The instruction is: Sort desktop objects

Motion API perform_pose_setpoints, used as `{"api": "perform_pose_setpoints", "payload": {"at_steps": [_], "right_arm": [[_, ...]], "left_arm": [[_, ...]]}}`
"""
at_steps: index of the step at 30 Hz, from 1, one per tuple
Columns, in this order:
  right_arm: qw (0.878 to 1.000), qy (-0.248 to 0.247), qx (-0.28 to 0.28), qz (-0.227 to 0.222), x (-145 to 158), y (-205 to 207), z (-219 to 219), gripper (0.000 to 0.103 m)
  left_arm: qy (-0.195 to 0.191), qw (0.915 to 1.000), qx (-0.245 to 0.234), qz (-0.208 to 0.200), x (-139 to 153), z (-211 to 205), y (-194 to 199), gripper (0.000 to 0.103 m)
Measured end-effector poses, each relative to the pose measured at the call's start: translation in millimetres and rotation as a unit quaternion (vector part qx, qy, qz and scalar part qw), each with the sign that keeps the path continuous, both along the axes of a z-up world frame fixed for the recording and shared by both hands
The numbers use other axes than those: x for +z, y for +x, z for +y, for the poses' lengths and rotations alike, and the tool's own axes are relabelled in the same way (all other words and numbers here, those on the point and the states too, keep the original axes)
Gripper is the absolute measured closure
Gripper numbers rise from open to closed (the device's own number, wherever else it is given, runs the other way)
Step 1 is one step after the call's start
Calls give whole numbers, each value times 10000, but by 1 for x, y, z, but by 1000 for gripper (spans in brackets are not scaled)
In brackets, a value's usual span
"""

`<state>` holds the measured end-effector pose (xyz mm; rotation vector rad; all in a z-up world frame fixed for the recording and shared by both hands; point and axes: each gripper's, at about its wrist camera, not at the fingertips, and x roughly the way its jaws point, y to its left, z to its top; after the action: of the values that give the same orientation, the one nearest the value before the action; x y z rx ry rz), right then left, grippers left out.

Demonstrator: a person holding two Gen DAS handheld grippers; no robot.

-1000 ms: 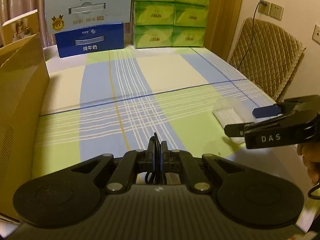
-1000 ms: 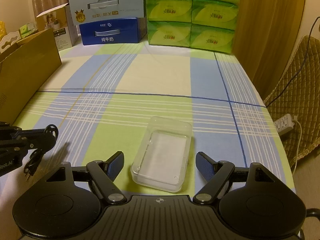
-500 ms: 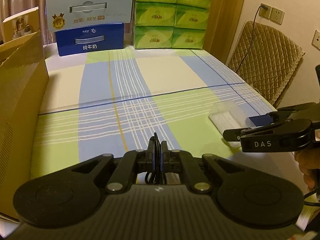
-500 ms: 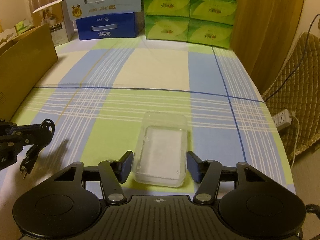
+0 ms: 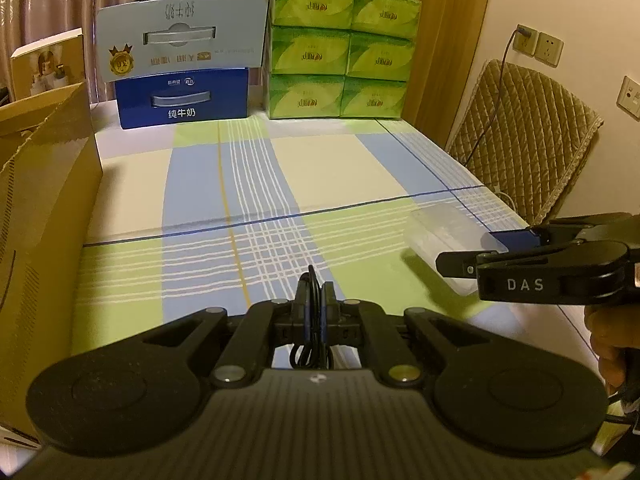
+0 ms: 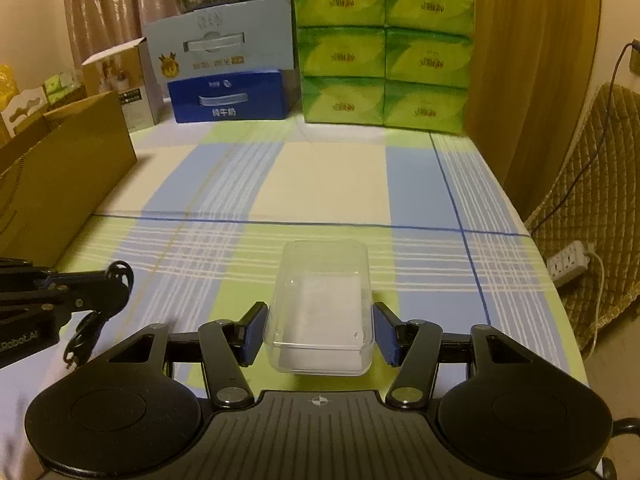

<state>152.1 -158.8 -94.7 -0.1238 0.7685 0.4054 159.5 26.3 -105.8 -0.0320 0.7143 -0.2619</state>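
Observation:
My left gripper [image 5: 316, 300] is shut on a coiled black cable [image 5: 313, 322] and holds it above the checked tablecloth; it also shows at the left of the right wrist view [image 6: 116, 280], with the cable [image 6: 82, 340] hanging below it. A clear plastic box [image 6: 322, 308] stands on the cloth near the front right; it also shows in the left wrist view [image 5: 448, 236]. My right gripper [image 6: 320, 334] straddles the near end of the box, its blue pads [image 6: 254, 332] close against both side walls. It also shows in the left wrist view [image 5: 472, 256].
A brown cardboard box [image 5: 40, 208] stands along the left edge. Blue milk cartons [image 6: 228, 96] and stacked green tissue packs [image 6: 384, 52] line the far edge. A quilted chair [image 5: 528, 140] and a power strip [image 6: 568, 262] lie beyond the table's right edge.
My right gripper has moved forward around the clear box and its fingers have closed in to the walls. The left gripper with the cable has stayed put.

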Motion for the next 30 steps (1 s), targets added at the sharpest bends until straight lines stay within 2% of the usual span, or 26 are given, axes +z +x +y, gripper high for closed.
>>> {"api": "perform_pose_setpoints", "payload": {"at_steps": [7, 16, 19, 30], "right_arm": [[9999, 121, 36, 17, 3, -7, 2, 50], [9999, 169, 35, 16, 16, -29, 8, 50], [9997, 196, 91, -60, 28, -41, 14, 50], [9966, 579, 362, -460, 95, -75, 41, 50]], "left_arm": [[4, 10000, 26, 15, 3, 3, -3, 101], [30, 9998, 203, -72, 24, 11, -9, 101], [-167, 9996, 235, -9, 36, 17, -14, 101], [-42, 9986, 313, -417, 103, 33, -43, 101]]}}
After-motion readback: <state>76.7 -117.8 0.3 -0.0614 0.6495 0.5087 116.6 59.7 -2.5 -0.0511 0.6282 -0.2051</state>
